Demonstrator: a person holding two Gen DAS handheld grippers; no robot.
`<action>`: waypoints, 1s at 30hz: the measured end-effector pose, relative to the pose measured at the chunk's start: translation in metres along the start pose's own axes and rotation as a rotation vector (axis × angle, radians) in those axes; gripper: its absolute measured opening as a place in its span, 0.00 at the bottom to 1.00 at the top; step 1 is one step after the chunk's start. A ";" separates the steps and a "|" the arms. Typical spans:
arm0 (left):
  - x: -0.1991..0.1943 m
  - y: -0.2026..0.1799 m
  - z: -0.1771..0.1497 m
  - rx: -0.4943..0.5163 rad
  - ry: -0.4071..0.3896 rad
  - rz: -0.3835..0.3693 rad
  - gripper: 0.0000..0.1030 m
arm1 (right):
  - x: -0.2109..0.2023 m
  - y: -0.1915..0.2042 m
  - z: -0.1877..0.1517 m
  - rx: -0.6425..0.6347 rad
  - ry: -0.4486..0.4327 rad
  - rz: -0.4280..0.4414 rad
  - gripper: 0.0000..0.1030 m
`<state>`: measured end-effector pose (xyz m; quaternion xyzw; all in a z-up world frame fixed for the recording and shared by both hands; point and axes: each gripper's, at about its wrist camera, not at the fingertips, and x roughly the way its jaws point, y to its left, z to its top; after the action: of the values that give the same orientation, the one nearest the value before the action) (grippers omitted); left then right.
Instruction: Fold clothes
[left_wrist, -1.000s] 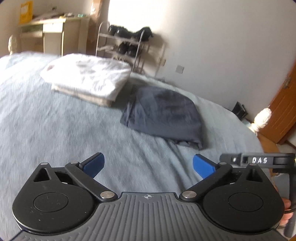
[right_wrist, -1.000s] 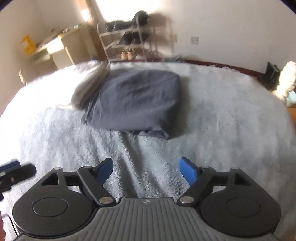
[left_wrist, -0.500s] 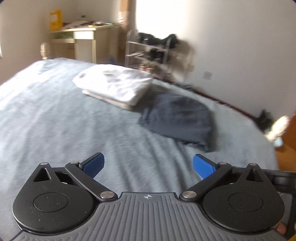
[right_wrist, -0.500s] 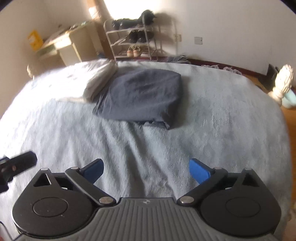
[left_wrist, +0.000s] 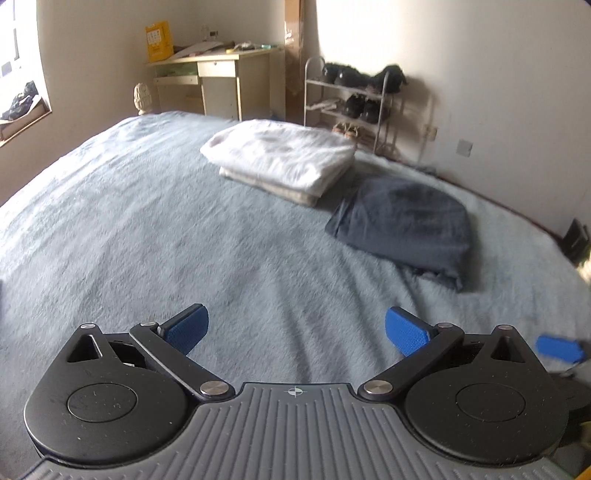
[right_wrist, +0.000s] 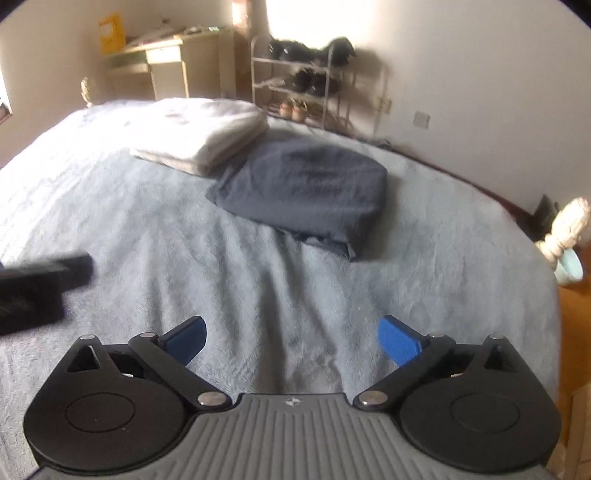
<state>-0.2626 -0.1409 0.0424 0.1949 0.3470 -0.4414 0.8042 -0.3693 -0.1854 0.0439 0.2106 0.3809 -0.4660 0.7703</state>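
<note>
While the bed (left_wrist: 155, 236) fills both views under a pale blue-grey fleece cover, the clothes on it sit together toward its far edge, near the wall with the shoe rack (left_wrist: 351, 107). Nearest that far edge lies a stack of folded white and cream garments (left_wrist: 280, 158), its long side running across the bed. Just beside it, on the side toward the bed's right edge and a little closer to the cameras, lies the dark grey folded garment (right_wrist: 306, 184); in the right wrist view the two look to touch at a corner, though I cannot be sure. Its long axis slants from the white stack toward the right edge of the bed, and a loose flap pokes out at its near right corner, so the fold looks finished but not crisp.

Both pairs of tongs hang over bare cover near the bed's near edge, well apart from the clothes, with nothing between their pads. The left tongs (left_wrist: 295, 328) stand wide. The right tongs (right_wrist: 291, 336) stand wide too, having just been opening over the last second.

From the right tongs the grey garment lies almost straight ahead; from the left tongs it lies ahead and off to the right, with the white stack more in line. My judgement is that the right hand is the nearer one for any tidying of the grey piece.
</note>
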 end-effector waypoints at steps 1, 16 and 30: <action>0.001 -0.001 -0.002 0.005 0.005 0.003 1.00 | -0.001 0.002 0.001 -0.009 -0.012 -0.001 0.99; 0.005 -0.001 -0.004 0.007 0.013 0.058 1.00 | 0.014 0.005 0.000 -0.041 0.028 -0.052 0.99; -0.002 -0.011 -0.005 0.048 -0.002 0.089 1.00 | 0.005 -0.003 0.002 -0.031 -0.001 -0.048 0.99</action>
<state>-0.2740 -0.1424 0.0404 0.2289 0.3267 -0.4134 0.8185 -0.3695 -0.1908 0.0409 0.1893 0.3925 -0.4784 0.7624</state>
